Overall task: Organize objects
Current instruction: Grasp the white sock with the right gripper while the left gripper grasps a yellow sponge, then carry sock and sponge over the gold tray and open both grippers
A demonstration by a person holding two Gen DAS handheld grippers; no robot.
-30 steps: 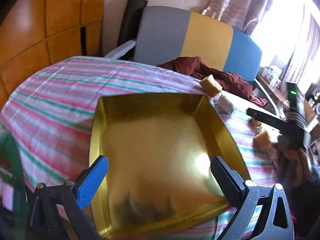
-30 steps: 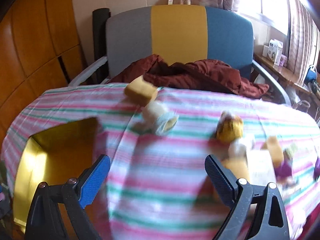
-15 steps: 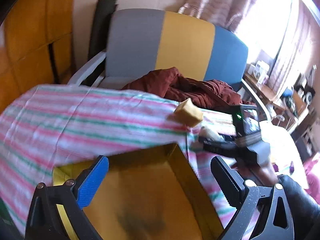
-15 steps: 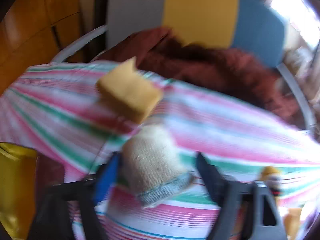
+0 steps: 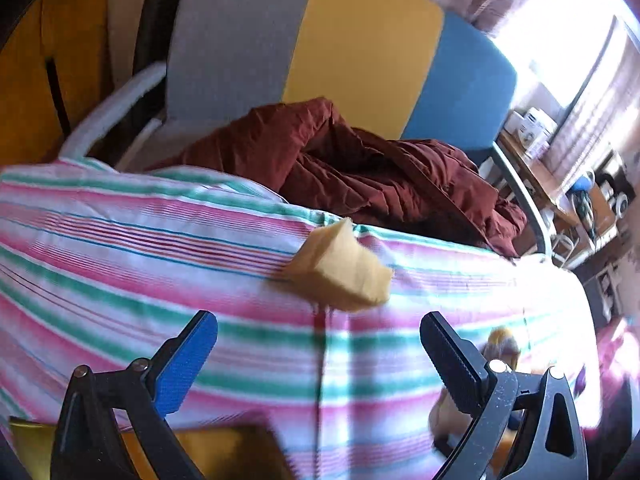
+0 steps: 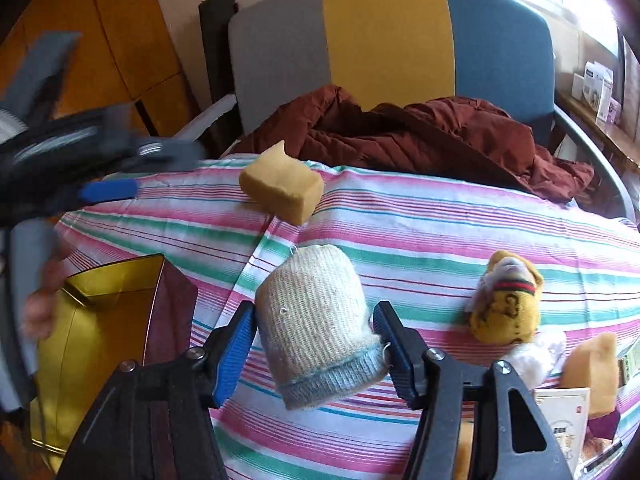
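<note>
My right gripper [image 6: 316, 344] is shut on a cream knitted sock roll [image 6: 316, 328] with a pale blue cuff, on the striped tablecloth [image 6: 420, 224]. A yellow sponge [image 6: 282, 188] lies behind it near the far table edge. The gold box [image 6: 100, 320] stands at the left. My left gripper [image 5: 320, 344] is open and empty, just short of the yellow sponge [image 5: 344, 268]. It also shows blurred at the left of the right wrist view [image 6: 108, 190].
A yellow plush toy [image 6: 506, 300], a second sponge [image 6: 592, 376] and a white card [image 6: 564, 424] lie at the right. A chair [image 6: 388, 48] with a maroon jacket [image 6: 420, 136] stands behind the table. A corner of the gold box [image 5: 224, 452] is below the left gripper.
My right gripper moved in and closed on the sock roll. My left gripper moved away from over the gold box, forward to the yellow sponge.
</note>
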